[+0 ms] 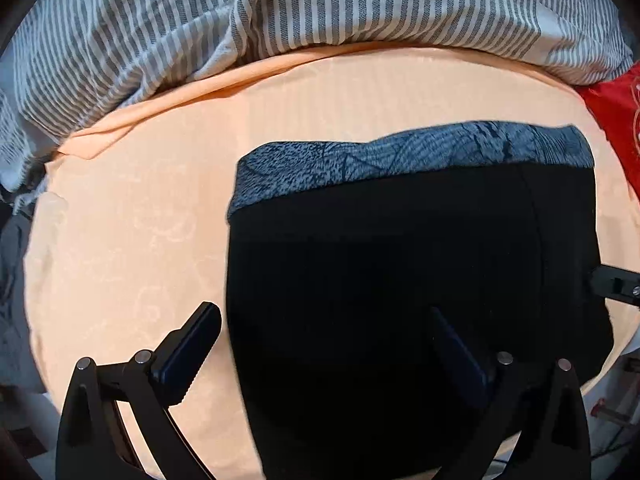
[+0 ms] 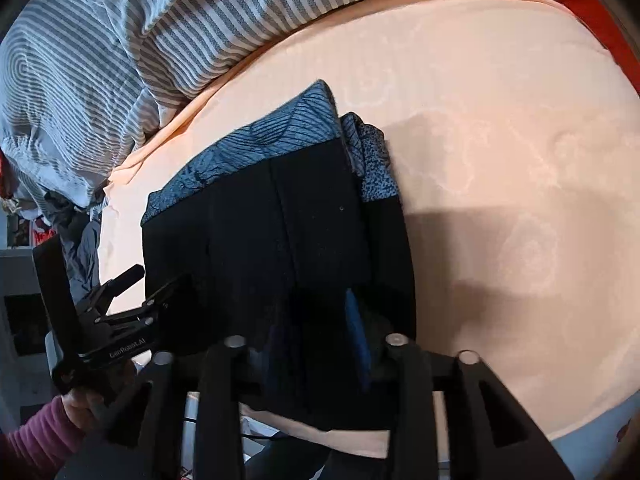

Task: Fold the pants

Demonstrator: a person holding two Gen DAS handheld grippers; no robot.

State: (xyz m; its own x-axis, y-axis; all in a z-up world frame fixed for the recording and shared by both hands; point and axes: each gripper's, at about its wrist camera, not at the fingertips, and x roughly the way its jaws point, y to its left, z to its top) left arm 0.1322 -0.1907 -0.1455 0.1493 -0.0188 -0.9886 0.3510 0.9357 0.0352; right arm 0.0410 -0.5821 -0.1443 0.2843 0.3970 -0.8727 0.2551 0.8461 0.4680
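Observation:
Black pants (image 1: 400, 260) with a blue patterned waistband (image 1: 400, 152) lie folded flat on a peach bedsheet (image 1: 140, 240). My left gripper (image 1: 324, 314) points down over the pants' left edge and is open wide; one finger hangs over the sheet, the other over the black cloth. In the right wrist view the pants (image 2: 280, 220) lie ahead, waistband (image 2: 260, 140) at the far end. My right gripper (image 2: 316, 320) hovers over their near end with its blue pads apart and black fabric below them. The left gripper (image 2: 156, 280) shows at the pants' left side, held by a hand (image 2: 80, 400).
A crumpled grey-and-white striped duvet (image 1: 280, 8) is heaped along the far side of the bed. A red cloth (image 1: 616, 120) lies at the far right. Bare peach sheet (image 2: 500, 160) spreads to the right of the pants. The bed's near edge runs just below the pants.

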